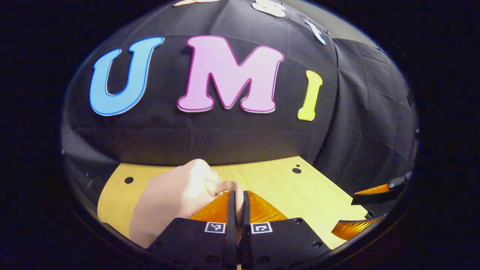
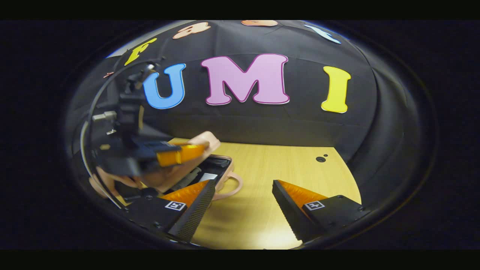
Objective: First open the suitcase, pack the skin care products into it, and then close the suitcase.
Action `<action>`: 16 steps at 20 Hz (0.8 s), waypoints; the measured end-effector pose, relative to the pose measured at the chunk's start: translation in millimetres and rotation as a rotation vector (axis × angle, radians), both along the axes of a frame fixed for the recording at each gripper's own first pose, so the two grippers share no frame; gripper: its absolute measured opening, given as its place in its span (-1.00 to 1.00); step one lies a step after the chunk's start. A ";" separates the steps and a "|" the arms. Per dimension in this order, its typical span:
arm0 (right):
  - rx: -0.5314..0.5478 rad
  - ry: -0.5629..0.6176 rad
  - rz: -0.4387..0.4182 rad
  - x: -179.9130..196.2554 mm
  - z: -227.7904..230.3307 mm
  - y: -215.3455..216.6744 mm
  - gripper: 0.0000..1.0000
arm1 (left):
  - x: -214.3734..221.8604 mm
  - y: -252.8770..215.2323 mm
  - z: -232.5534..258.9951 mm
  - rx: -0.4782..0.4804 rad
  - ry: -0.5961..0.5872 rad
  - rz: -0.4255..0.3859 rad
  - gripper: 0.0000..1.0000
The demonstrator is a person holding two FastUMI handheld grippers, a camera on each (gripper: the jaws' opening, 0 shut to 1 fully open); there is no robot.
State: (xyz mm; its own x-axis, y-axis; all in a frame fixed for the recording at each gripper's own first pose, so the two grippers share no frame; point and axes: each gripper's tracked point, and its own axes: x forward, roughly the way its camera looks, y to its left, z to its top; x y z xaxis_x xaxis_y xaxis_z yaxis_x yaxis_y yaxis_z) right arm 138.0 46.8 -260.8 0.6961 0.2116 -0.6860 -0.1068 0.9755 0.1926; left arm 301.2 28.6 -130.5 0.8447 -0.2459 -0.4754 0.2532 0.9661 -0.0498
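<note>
In the right gripper view a pink suitcase (image 2: 225, 170) lies on the wooden table at the left, its carry handle (image 2: 233, 186) toward the middle. Its lid (image 2: 204, 140) is tilted about halfway up. My left gripper (image 2: 193, 150) pinches the lid's front edge there. The dark inside (image 2: 210, 168) holds some pale items that are too small to name. In the left gripper view the left gripper (image 1: 237, 197) is shut, with the pink lid (image 1: 176, 195) pressed against its tips. My right gripper (image 2: 243, 191) stands open over bare table beside the handle, nothing between its fingers.
The wooden table (image 2: 285, 165) stretches to the right, with small round holes (image 2: 320, 159) near its far corner. The black cloth wall stands close behind. The right gripper's fingers (image 1: 377, 193) show at the right edge of the left gripper view.
</note>
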 end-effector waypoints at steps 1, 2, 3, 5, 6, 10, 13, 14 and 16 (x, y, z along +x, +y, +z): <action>-0.002 -0.001 -0.003 2.3 -2.5 -7.5 0.95 | -5.4 -8.4 -23.2 0.000 0.037 -0.013 -0.80; -0.001 -0.003 -0.012 3.8 -3.0 -13.8 0.96 | -9.8 -13.3 -43.9 -0.003 0.081 -0.014 -0.80; 0.004 -0.002 -0.026 5.1 -4.1 -21.3 0.96 | -9.4 -19.7 -61.2 -0.018 0.127 -0.009 -0.80; 0.030 -0.009 -0.057 7.5 -2.0 -29.0 0.95 | -10.6 -28.1 -84.3 -0.077 0.225 0.031 -0.79; 0.034 -0.019 -0.073 8.7 -0.1 -34.6 0.95 | -11.4 -32.4 -83.8 -0.125 0.248 0.049 -0.76; 0.060 -0.094 -0.132 16.6 33.2 -42.5 0.95 | -25.4 -30.1 -19.6 -0.158 0.153 0.032 -0.43; 0.058 -0.168 -0.129 17.3 74.7 -40.6 0.96 | -58.0 -22.9 56.0 -0.154 0.011 -0.003 0.72; 0.064 -0.205 -0.130 15.4 95.2 -39.0 0.96 | -76.1 -16.7 86.2 -0.132 -0.057 -0.013 0.81; 0.063 -0.276 -0.133 10.0 135.3 -34.3 0.95 | -104.9 -3.6 137.0 -0.066 -0.196 -0.021 0.86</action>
State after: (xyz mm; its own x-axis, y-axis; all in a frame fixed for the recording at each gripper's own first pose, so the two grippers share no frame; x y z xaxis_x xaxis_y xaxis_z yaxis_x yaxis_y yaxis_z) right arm 148.1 12.5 -125.4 0.8785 0.1428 -0.4559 -0.0359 0.9713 0.2350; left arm 196.3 24.9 6.4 0.9139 -0.2897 -0.2845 0.2845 0.9568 -0.0603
